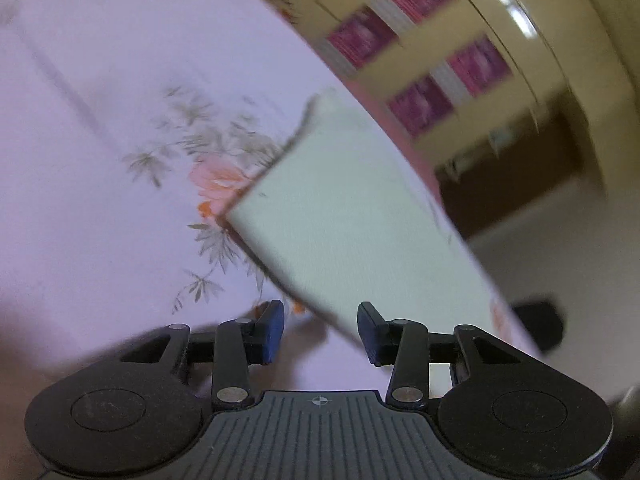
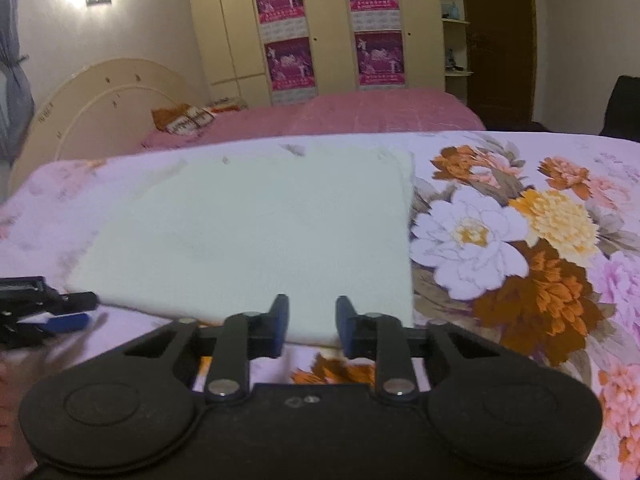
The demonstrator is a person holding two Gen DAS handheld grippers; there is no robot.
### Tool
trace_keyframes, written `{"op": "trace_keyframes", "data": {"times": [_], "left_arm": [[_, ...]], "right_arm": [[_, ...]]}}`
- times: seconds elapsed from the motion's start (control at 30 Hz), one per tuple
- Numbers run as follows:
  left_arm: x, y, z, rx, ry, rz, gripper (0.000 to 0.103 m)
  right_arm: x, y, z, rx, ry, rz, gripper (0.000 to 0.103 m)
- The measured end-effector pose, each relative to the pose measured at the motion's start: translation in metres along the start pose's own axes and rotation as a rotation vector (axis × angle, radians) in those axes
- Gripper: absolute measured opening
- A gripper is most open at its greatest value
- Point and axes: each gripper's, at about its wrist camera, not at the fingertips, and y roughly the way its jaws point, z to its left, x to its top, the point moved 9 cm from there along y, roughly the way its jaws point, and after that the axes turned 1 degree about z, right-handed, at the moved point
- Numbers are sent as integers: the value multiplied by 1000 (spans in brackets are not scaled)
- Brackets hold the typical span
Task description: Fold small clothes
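Observation:
A pale green folded cloth (image 2: 256, 236) lies flat on a flowered bedsheet (image 2: 500, 232). In the left wrist view the cloth (image 1: 344, 216) lies tilted across the sheet (image 1: 100, 160), its near corner just ahead of my left gripper (image 1: 321, 330). The left gripper is open and empty. My right gripper (image 2: 308, 326) is open and empty at the cloth's near edge, its blue pads (image 2: 281, 324) over that edge. The left gripper also shows at the far left of the right wrist view (image 2: 60, 314), beside the cloth's left corner.
A pink-covered bed (image 2: 360, 116) with a cream headboard (image 2: 100, 96) stands behind. A cream wardrobe with magenta posters (image 2: 332, 28) lines the back wall. A dark door (image 2: 500, 40) and a dark chair (image 2: 624, 108) are at the right.

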Motion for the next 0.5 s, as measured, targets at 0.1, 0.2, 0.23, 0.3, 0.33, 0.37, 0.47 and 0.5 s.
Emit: {"op": "trace_keyframes", "data": {"times": [0.1, 0.2, 0.23, 0.3, 0.33, 0.37, 0.47, 0.5], "left_arm": [[11, 12, 4, -29, -88, -31, 43], [22, 28, 7, -66, -166, -64, 43], [26, 34, 5, -71, -169, -74, 43], [31, 47, -2, -72, -164, -85, 43], [35, 52, -3, -72, -164, -91, 43], [40, 57, -6, -71, -167, -96, 43], [51, 71, -8, -64, -176, -113, 40], [53, 75, -8, -51, -174, -116, 23]], "right_arm": [[10, 3, 6, 48, 30, -8, 24], [21, 16, 10, 89, 60, 0, 18], [26, 22, 13, 112, 76, 4, 12], [36, 38, 19, 151, 100, 10, 6], [41, 47, 23, 168, 106, 13, 4], [45, 56, 27, 179, 107, 16, 4], [56, 87, 41, 194, 104, 28, 3], [58, 96, 45, 199, 106, 32, 3]]}}
